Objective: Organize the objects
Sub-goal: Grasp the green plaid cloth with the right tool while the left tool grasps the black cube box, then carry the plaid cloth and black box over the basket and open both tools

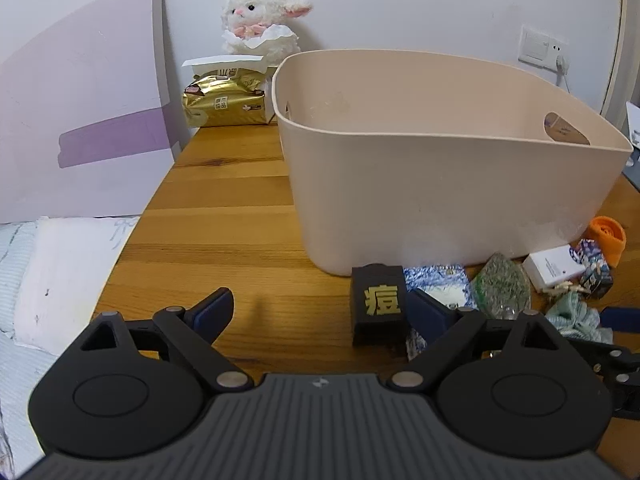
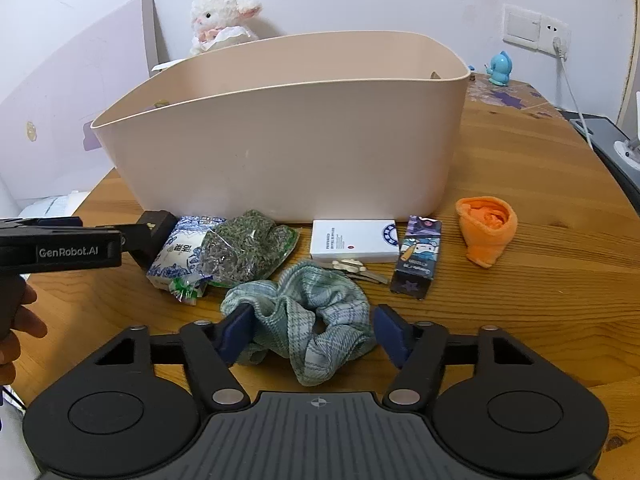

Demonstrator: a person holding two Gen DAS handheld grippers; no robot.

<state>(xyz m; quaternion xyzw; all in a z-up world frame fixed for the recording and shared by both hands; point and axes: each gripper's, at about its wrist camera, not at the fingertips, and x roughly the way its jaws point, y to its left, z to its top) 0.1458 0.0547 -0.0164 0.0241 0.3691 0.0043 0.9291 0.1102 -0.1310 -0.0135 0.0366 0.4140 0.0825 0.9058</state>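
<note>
A large beige bin [image 1: 400, 184] [image 2: 280, 152] stands on the wooden table [image 1: 240, 240]. My left gripper [image 1: 320, 312] is open; a black box with a gold character [image 1: 378, 304] stands between its fingers, close to the right pad. My right gripper [image 2: 316, 336] is open around a green plaid scrunchie [image 2: 320, 320], whose left fold touches the left finger. In front of the bin lie a blue-white packet [image 2: 180, 252], a bag of dried green leaves [image 2: 244, 248], a white box [image 2: 352, 240], a hair clip [image 2: 354, 266], a dark purple carton [image 2: 418, 258] and an orange cloth [image 2: 486, 224].
A plush lamb [image 1: 260, 16] and a gold tissue pack [image 1: 226, 100] sit behind the bin by the wall. A pale purple board [image 1: 80, 120] leans at left above bedding [image 1: 48, 280]. A blue figurine [image 2: 500, 68] and a wall socket with cable [image 2: 554, 36] are at back right.
</note>
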